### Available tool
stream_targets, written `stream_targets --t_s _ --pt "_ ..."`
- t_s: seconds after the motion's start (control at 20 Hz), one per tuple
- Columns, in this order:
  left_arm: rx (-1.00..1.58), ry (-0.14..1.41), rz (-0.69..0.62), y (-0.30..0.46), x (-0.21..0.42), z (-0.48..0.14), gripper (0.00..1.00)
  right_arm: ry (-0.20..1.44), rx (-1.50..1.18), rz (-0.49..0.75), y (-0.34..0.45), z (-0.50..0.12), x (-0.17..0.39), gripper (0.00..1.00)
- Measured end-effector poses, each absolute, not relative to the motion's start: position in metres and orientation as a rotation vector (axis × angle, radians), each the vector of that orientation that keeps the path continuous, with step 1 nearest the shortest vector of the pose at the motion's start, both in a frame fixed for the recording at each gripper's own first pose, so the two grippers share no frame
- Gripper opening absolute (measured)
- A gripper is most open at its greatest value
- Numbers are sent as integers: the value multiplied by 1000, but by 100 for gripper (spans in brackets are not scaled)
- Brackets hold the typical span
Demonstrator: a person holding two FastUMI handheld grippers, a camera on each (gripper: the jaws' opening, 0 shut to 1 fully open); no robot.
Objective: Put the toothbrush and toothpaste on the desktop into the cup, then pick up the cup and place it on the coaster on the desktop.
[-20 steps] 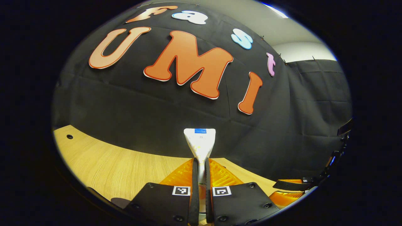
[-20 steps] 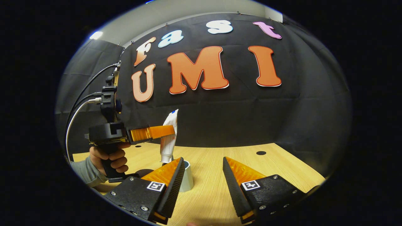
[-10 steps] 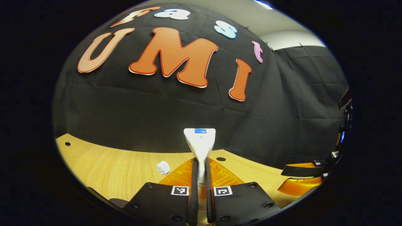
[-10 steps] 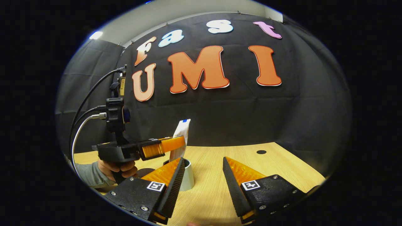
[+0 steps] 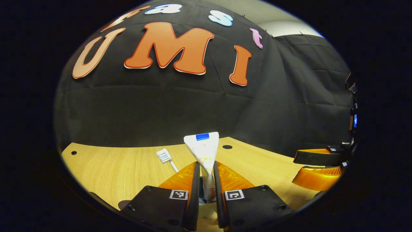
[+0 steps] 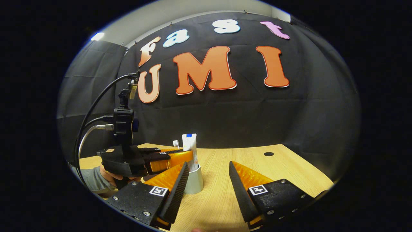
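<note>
Now your left gripper [image 5: 204, 180] stands over the cup [image 6: 194, 180], fingers parted just enough that the toothpaste [image 5: 204, 149] sits loosely between them, cap end down inside the cup; whether the pads still touch the tube you cannot tell. Holding it upright lets it drop straight in. At ten o'clock of the tube, the toothbrush [image 5: 164, 157] head pokes up, seemingly already in the cup. Your right gripper [image 6: 206, 190] waits beside the cup, wide apart and holding nothing, probably for the lift to the coaster.

Your white toothpaste tube [image 6: 190, 151] stands upright in the pale cup [image 6: 194, 182] mid-desktop, toothbrush head [image 6: 175, 143] poking up beside it.
</note>
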State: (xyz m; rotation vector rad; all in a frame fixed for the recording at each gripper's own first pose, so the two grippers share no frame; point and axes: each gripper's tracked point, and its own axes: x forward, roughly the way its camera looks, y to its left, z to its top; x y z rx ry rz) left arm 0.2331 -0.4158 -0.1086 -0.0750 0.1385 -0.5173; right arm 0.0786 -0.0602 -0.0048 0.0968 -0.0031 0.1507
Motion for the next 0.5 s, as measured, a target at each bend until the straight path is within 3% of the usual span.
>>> stream_targets --t_s 0.2,0.35,0.4,0.5 --pt "-70 99 -488 -373 207 -82 39 20 98 139 -57 -7 76 78" --pt "-61 88 -465 -363 196 -71 38 42 92 134 -52 -7 77 78" --pt "-56 86 -454 -355 197 -73 54 49 90 137 -48 -7 76 78" --pt "-43 69 -429 -345 192 -66 64 67 87 139 -42 -7 79 78"
